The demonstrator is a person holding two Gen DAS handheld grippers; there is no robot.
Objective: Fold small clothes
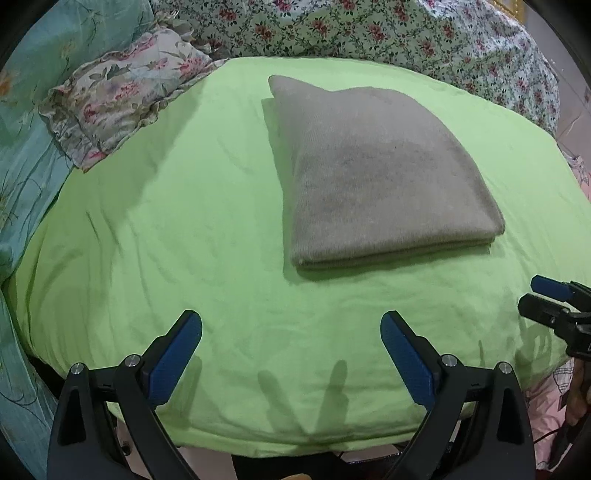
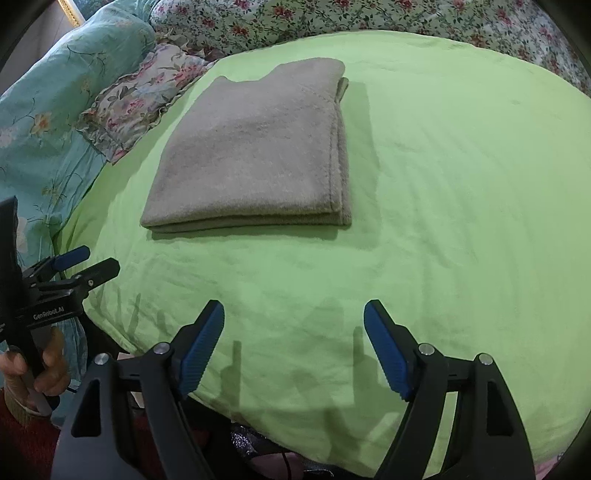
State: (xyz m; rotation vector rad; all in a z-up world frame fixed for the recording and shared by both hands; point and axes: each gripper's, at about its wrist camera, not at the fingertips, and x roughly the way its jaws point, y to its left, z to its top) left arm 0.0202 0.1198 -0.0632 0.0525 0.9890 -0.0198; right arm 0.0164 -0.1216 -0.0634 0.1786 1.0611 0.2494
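Observation:
A grey knitted garment lies folded into a neat rectangle on the light green sheet. The right wrist view shows the same grey garment with its layered edges toward me. My left gripper hovers over the sheet in front of the garment, jaws wide open with nothing between the blue pads. My right gripper is also open and empty, short of the garment. Each gripper appears in the other's view: the right gripper at the right edge, the left gripper at the left edge.
A frilled floral cushion and a teal floral quilt lie to the left. A red-flowered bedspread runs along the back. A hand grips the left tool's handle. The sheet's front edge drops off near me.

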